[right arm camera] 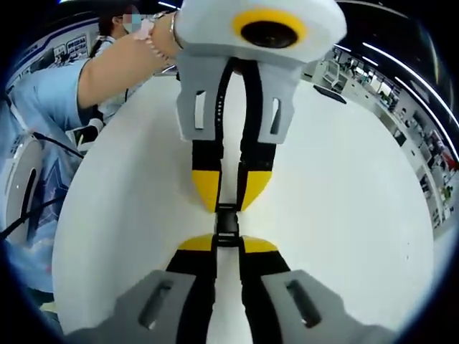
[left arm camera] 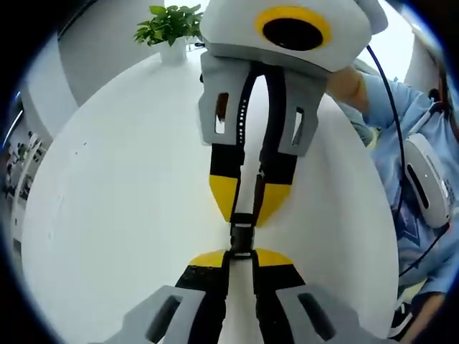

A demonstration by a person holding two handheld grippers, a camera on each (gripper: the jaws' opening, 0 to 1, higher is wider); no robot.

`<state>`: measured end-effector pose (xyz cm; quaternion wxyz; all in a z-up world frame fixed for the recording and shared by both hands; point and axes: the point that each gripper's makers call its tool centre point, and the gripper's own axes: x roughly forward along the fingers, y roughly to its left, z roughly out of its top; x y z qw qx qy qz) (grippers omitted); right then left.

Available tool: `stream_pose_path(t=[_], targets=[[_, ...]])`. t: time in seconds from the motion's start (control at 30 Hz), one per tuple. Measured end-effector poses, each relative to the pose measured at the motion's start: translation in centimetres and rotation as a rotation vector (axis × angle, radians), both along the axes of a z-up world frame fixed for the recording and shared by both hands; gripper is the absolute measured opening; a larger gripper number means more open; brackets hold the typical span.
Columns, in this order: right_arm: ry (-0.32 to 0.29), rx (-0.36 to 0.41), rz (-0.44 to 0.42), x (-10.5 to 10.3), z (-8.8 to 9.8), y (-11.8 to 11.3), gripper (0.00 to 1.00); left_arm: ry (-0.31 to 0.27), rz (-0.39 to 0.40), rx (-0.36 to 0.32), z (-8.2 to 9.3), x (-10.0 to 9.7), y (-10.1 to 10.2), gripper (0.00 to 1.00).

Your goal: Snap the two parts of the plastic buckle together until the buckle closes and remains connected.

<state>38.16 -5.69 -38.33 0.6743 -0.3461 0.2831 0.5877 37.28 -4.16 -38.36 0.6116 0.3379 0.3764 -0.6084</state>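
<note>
The buckle [left arm camera: 242, 239] sits at lower centre of the left gripper view, held above the white tabletop [left arm camera: 115, 193] between two facing sets of tongs. Nearest, rising from the bottom edge, the left tongs [left arm camera: 241, 258] are pressed together on the near half of the buckle. Just beyond, the right tongs [left arm camera: 244, 209] point down from the upper centre, pinched on the far half, with a black strap [left arm camera: 247, 107] running up between the jaws. In the right gripper view the same meeting shows from the other side: the right tongs [right arm camera: 226, 244] at the bottom, the buckle [right arm camera: 226, 223] at centre, the left tongs [right arm camera: 228, 202] above.

The two halves look touching or partly seated; whether the latch has caught cannot be told. The chief risk seems a false close: if the halves meet slightly skewed, the prongs may jam instead of clicking and part on release. A shallow grip could also let a half slip under the push. Farther off, a plant [left arm camera: 170, 27] stands at the tabletop's upper left edge, and a person's sleeve [left arm camera: 409, 143] shows at right.
</note>
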Motion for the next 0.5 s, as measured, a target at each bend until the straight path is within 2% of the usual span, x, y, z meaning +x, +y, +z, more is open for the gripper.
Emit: stream_pose_path(t=[0.17, 0.5], targets=[[-0.003, 0.005, -0.022, 1.4, 0.1, -0.4, 0.11, -0.005, -0.003, -0.008, 0.1, 1.8, -0.1, 0.11], [-0.014, 0.002, -0.050, 3.9, 0.5, -1.2, 0.11, -0.006, 0.011, -0.011, -0.1, 3.8, -0.8, 0.11]])
